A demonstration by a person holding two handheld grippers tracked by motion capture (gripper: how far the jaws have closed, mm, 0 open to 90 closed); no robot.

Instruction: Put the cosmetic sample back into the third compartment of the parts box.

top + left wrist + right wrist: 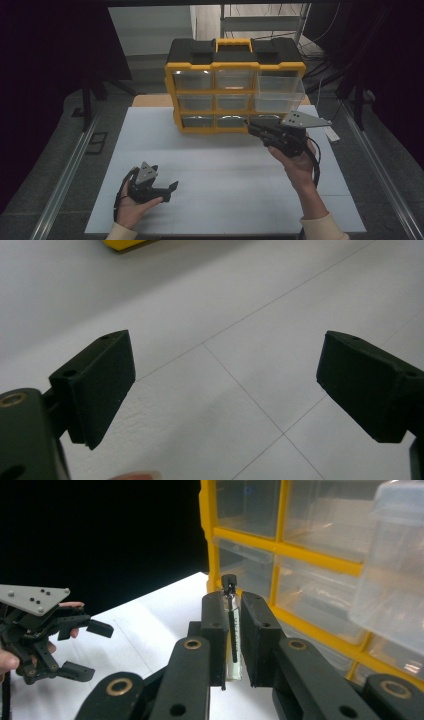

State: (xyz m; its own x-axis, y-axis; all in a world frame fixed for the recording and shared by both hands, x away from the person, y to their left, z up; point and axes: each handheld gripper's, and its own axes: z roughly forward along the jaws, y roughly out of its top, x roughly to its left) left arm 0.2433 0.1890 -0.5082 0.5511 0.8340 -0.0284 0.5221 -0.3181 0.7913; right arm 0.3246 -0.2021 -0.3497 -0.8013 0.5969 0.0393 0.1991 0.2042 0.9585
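- I can read no text, label, brand or number anywhere here.
- The yellow and black drawer organizer (235, 85) in front of me carries no lettering I can make out, on its frame or on its clear drawers.
- The small clear vial (232, 630) in my right gripper (233, 640) bears no readable label.
- The grey plate on my left gripper (35, 600) shows holes, no marks.
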